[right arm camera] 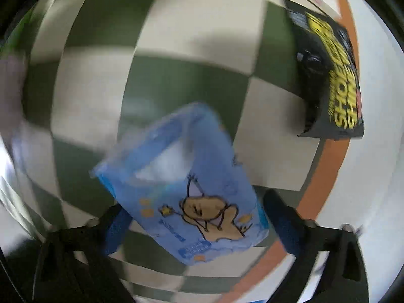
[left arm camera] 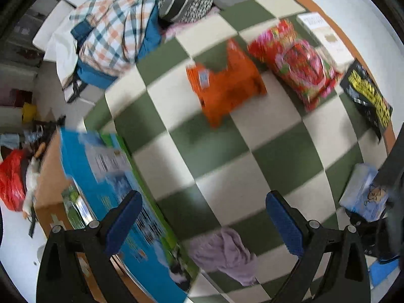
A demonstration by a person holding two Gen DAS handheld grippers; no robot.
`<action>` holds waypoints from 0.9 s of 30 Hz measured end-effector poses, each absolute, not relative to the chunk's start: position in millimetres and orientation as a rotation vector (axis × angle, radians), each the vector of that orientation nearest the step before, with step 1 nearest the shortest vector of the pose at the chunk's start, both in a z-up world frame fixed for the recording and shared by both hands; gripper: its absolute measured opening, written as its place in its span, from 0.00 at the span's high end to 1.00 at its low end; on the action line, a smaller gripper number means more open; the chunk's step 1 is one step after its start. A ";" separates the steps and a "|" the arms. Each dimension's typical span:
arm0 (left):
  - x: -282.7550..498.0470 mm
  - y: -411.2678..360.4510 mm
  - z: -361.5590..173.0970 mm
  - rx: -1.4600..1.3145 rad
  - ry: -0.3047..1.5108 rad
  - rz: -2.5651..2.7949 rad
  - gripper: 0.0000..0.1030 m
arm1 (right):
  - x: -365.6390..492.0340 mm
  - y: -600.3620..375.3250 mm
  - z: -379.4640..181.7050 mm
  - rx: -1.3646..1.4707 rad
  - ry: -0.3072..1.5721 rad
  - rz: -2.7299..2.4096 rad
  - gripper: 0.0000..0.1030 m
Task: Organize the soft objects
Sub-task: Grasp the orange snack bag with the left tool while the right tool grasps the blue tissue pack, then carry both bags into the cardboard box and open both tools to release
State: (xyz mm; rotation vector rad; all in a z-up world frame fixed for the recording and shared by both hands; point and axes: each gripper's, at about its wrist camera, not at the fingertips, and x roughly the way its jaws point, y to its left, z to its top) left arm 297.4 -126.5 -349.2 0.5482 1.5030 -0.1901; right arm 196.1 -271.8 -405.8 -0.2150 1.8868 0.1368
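Both claws gape: my right claw [right arm camera: 194,224] straddles the blue tissue pack [right arm camera: 181,189], my left claw [left arm camera: 204,222] above the lilac cloth [left arm camera: 224,255].

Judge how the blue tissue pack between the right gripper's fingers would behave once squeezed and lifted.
The blue tissue pack looks film-wrapped and pillowy, so it would probably dent rather than resist. Glossy wrap may be slippery against the pads. It seems light for its bulk and, being blocky, unlikely to roll.
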 end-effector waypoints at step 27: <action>372.9 -173.4 -417.1 0.663 1.614 -0.439 0.62 | 234.8 -341.2 -393.4 0.297 1.912 -0.064 0.23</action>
